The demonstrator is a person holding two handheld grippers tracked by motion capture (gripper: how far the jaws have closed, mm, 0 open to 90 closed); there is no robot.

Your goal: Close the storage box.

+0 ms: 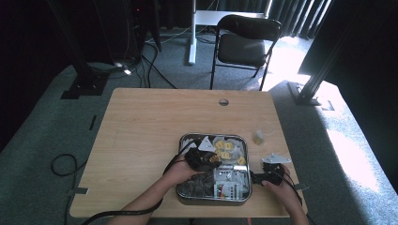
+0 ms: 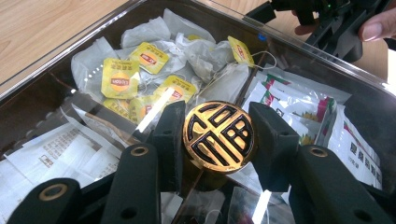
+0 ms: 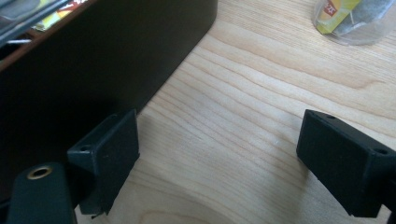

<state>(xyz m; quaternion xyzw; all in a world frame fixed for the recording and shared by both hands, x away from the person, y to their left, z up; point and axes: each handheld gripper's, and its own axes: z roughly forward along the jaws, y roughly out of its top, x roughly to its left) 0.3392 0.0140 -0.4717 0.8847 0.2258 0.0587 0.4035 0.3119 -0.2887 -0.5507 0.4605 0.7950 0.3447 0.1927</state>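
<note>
Two tongs in play, and only one has a load. My left tongs [image 2: 215,128] are clamped on the gold knob [image 2: 218,136] of the glass lid [image 2: 299,60]; the pads press its sides, one on each side, w/ the embossed face showing between them. My right tongs [image 3: 217,161] stand wide apart w/ nothing btwn them, resting on the table [image 3: 261,93] just beside the dark wall of the box [image 3: 107,51], which sits at their left jaw.

Risks as I judge them: the knob is round and looks polished, so if I lift at a tilt it could slip out of the pads and the lid would drop back onto the box; being glass, it might crack. If I lift w/o holding the box, the box may drag or tip along w/ it, since the right tongs aren't bracing anything yet. A skewed pull could also catch the lid edge on the rim.

Under the lid, beyond the left tongs, lie tea bags [image 2: 154,70] w/ yellow tags; to their right, white sachets [image 2: 299,107]. Ahead of the right tongs, well apart, a small clear cup [image 3: 350,21] w/ a tea bag in it; a wide swing there could knock it.
</note>
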